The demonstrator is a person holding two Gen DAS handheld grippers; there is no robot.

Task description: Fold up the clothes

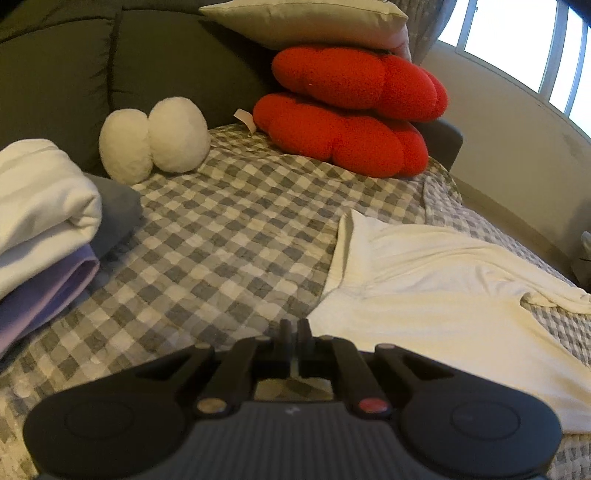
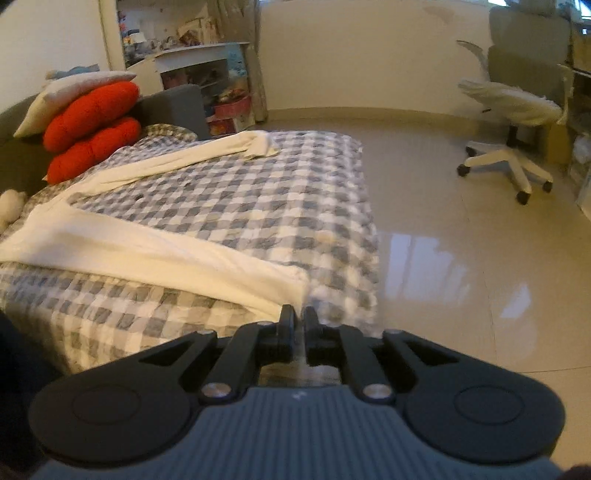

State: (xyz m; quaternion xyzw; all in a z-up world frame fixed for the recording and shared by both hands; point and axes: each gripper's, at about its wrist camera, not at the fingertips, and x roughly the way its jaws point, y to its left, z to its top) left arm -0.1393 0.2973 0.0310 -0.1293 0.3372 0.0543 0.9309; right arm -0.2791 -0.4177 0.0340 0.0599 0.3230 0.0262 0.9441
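Two grippers hover low over a bed covered with a grey-and-white checked blanket. The left gripper has its fingers pressed together with nothing visible between them, its tips just beside the near edge of a cream long-sleeved garment that lies spread flat on the blanket. The right gripper shows a narrow gap between its fingers; its tips sit right at the near corner of the same cream garment, by the bed's edge, but whether the cloth lies within that gap cannot be told from this view. From the right wrist view one sleeve stretches away across the blanket toward the far side of the bed. At the left of the left wrist view sits a stack of folded clothes, white on top with lilac and grey pieces beneath. Toward the head of the bed rest two red cushions piled one on the other, a pale pillow on top of them, and a white plush toy against the dark headboard. Beyond the bed, a white office chair stands on the glossy floor.
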